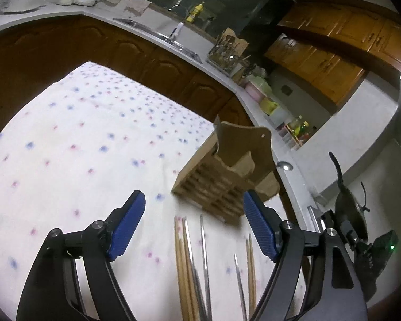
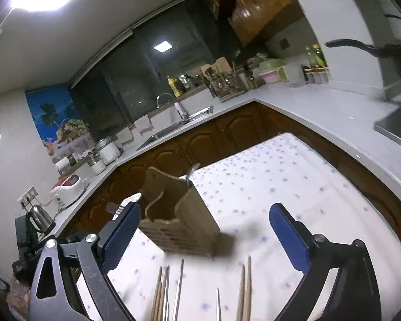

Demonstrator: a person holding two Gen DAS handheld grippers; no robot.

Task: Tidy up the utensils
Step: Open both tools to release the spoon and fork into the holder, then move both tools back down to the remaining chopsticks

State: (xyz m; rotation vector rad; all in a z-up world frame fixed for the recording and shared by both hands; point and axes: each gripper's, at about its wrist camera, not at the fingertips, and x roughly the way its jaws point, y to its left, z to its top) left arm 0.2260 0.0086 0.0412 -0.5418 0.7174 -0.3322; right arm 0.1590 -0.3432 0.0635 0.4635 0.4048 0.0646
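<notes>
Chopsticks (image 1: 185, 267) lie right under my left gripper (image 1: 193, 223) and right gripper (image 2: 204, 231), both with jaws wide open and holding nothing, so I should pinch one pair near its middle, then carry it to the wooden holder (image 1: 222, 184) just behind on the cloth (image 1: 80, 139).

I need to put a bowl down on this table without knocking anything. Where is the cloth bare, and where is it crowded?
Bare cloth: the wide stretch of the dotted tablecloth from the wooden utensil holder out to the edge by the cabinets, and, in the right wrist view, the cloth on the holder's other side. Crowded: the near strip in front of the holder, where the chopsticks lie between the open grippers.
</notes>
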